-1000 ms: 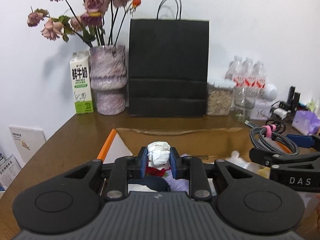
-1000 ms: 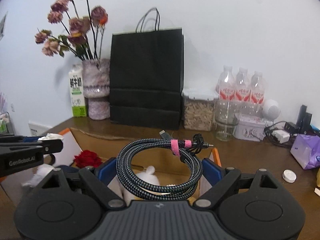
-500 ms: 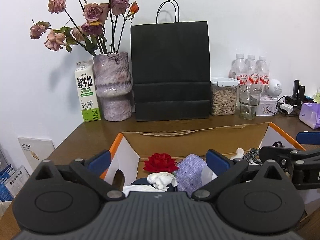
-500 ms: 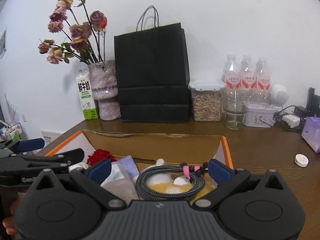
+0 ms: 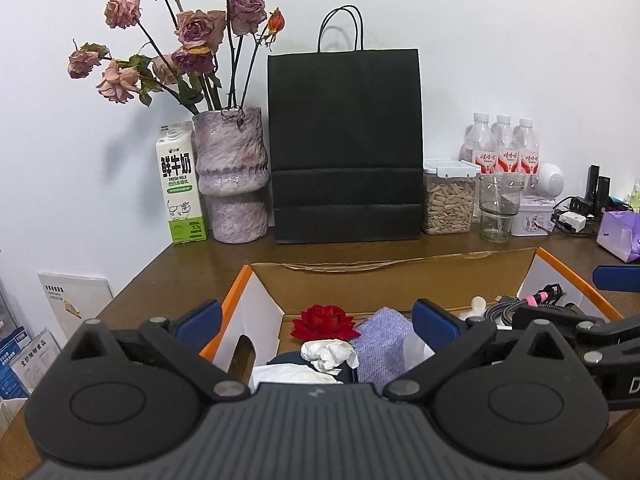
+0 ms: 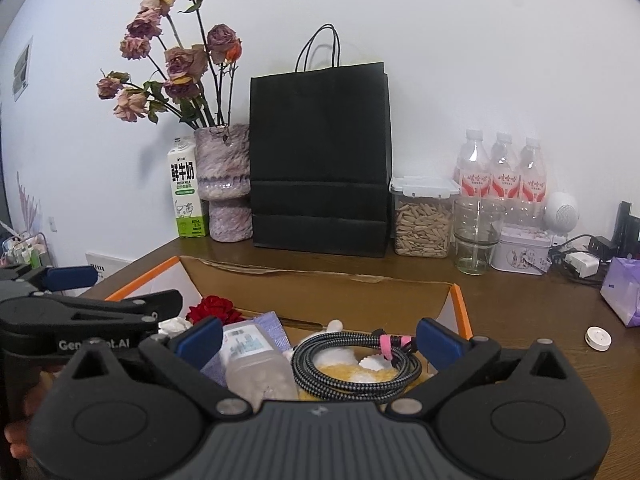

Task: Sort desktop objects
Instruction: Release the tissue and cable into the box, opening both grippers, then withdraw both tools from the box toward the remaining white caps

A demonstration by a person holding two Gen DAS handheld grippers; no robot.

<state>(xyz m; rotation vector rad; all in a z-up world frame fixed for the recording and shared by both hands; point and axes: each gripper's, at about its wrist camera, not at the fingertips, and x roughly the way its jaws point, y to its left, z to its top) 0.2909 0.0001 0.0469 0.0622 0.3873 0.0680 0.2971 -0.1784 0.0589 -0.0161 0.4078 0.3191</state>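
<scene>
An open cardboard box [image 5: 400,280] with orange edges [image 6: 460,308] sits on the wooden desk. Inside lie a crumpled white tissue [image 5: 330,354], a red rose [image 5: 324,322], a purple pouch [image 5: 382,344], a clear bottle [image 6: 256,364] and a coiled braided cable [image 6: 356,364] with a pink tie. My left gripper [image 5: 316,320] is open and empty above the tissue. My right gripper [image 6: 318,338] is open and empty above the cable. The cable also shows in the left wrist view [image 5: 520,306].
Along the wall stand a milk carton [image 5: 180,184], a vase of dried roses [image 5: 232,176], a black paper bag [image 5: 346,148], a seed jar [image 5: 450,198], a glass [image 5: 498,208], water bottles [image 5: 504,148] and a tin [image 6: 520,248]. A purple tissue pack [image 6: 622,292] and white cap [image 6: 598,338] lie right.
Both grippers opened. The left let the tissue drop into the box and the right let the cable drop in. Both have drawn back and up.
</scene>
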